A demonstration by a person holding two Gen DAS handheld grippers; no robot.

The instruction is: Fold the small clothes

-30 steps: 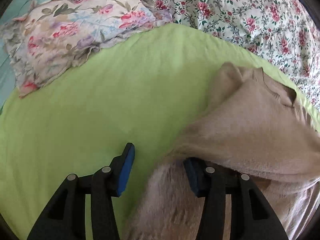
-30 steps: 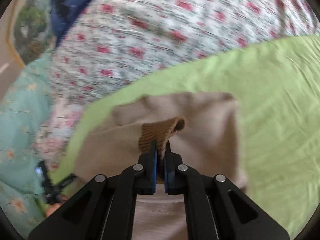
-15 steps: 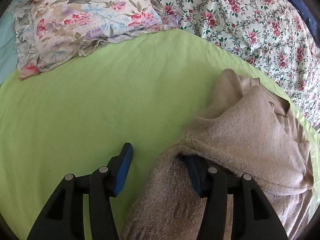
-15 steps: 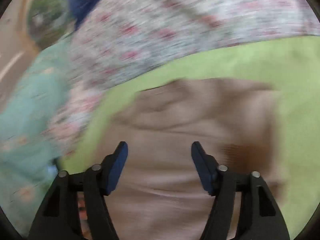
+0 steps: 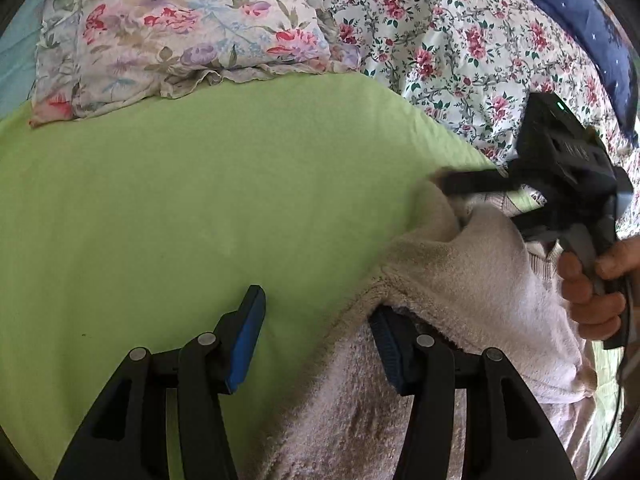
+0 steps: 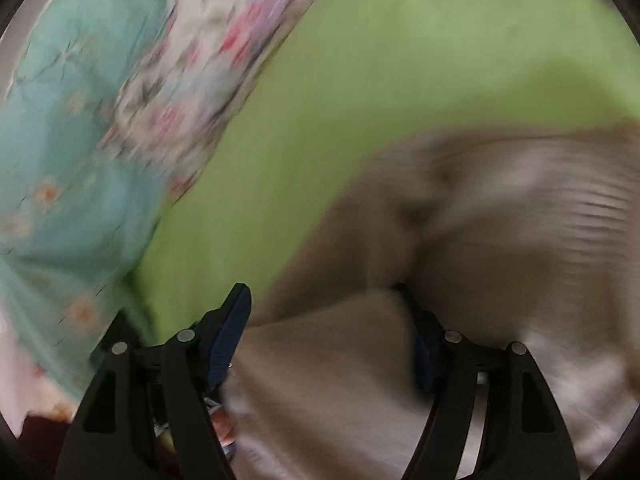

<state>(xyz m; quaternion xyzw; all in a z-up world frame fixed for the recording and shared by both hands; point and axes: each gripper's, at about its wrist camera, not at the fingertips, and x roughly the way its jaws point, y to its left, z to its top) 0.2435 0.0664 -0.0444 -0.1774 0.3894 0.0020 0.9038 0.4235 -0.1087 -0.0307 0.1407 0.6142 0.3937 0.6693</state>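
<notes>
A beige fuzzy sweater lies crumpled on the green sheet, folded over itself. My left gripper is open; its right finger sits under a fold of the sweater, its left finger over bare sheet. My right gripper is open, low over the sweater, with cloth between its fingers; this view is motion-blurred. In the left wrist view the right gripper's black body and the hand holding it are at the sweater's far right edge.
A floral pillow lies at the back left, a flowered duvet at the back right with a dark blue cloth beyond. Turquoise bedding is at the left in the right wrist view.
My right gripper let go of the ribbed sweater cuff, opened, and swung left and lower over the sweater. It has come into the left wrist view. The left gripper stayed open, barely moving.
</notes>
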